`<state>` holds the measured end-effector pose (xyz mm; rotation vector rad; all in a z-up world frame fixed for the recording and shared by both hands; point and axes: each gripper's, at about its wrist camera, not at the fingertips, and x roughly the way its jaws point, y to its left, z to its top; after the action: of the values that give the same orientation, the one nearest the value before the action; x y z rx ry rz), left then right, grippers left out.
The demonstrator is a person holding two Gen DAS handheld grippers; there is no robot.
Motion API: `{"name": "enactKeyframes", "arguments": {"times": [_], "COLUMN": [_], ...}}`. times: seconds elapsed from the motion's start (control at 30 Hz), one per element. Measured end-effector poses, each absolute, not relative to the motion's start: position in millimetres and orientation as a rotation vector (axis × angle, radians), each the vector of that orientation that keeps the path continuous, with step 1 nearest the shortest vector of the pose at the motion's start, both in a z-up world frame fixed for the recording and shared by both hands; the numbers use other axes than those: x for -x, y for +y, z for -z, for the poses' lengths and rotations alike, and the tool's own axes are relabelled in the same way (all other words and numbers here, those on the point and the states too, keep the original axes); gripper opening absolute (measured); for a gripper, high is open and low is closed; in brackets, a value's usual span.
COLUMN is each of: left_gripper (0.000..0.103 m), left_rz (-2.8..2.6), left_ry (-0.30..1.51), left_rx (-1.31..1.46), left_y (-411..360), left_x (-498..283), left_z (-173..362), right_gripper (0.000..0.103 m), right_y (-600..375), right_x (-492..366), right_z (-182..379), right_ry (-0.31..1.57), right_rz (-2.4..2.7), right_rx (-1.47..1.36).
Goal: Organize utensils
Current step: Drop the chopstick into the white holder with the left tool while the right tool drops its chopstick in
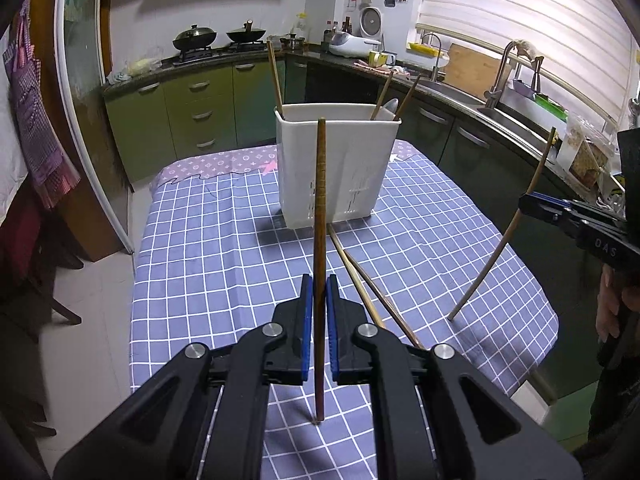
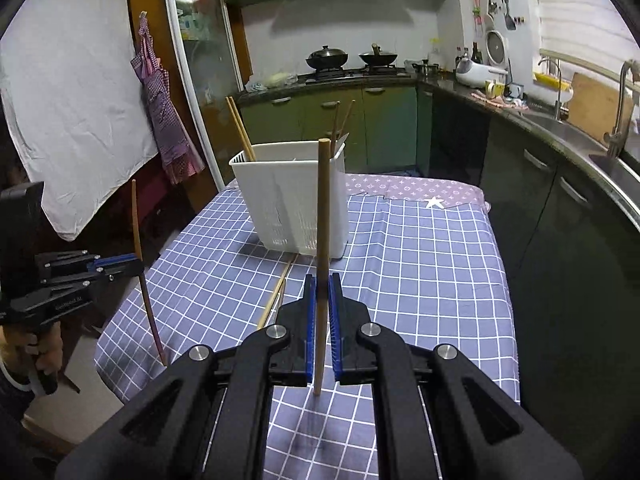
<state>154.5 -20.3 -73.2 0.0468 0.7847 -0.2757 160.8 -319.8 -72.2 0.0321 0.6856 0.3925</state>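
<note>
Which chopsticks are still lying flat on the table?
The two chopsticks in front of the white holder. The others stand in it or are held upright by tongs.

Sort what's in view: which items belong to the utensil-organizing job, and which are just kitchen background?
Job items:
- dark chopstick in left gripper
- light chopstick in right gripper
- white utensil holder
- loose chopsticks on the table

Background:
- woks
- rice cooker
- apron
- cutting board

Two woks (image 1: 218, 36) on stove, checked apron (image 2: 160, 100).
</note>
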Motion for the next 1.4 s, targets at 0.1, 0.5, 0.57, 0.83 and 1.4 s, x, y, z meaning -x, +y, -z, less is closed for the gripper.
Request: {"name": "enactKeyframes", "arguments": {"times": [0.1,0.5,0.57,0.83,1.4], "left_gripper": [0.007,0.007,0.007,0.007,0.007], "left_rz": [0.278,0.304,0.318,0.335,0.234], "left_ry": [0.782,0.759,0.753,0.635,0.449], "left_rx": [-0.044,-0.053,-0.053,-0.056,-0.016], "left_y": [-20.5,-25.6,-27.4,-40.1,-70.5], "left_x": [-153.9,-154.9,-159.1,-198.7,-333.9], "left_z": [72.3,50.8,41.1,-31.4,-31.3], "right_gripper": [0.007,0.007,0.007,0.007,0.007], "right_y": [-318.8,-318.6,-319.2,-323.0,-330.8], "right_x": [-160.3,-159.7,-159.9,-158.6,-158.2], "right_z": [71.5,73.3,74.1,75.0,72.8], "right_ry": [0.686,0.689,0.689,0.686,0.681], "right_rz": [-0.393,-0.401,-0.404,-0.409,-0.43], "right_rx": [-0.028,-0.03,-0.03,-0.04,-0.07]}}
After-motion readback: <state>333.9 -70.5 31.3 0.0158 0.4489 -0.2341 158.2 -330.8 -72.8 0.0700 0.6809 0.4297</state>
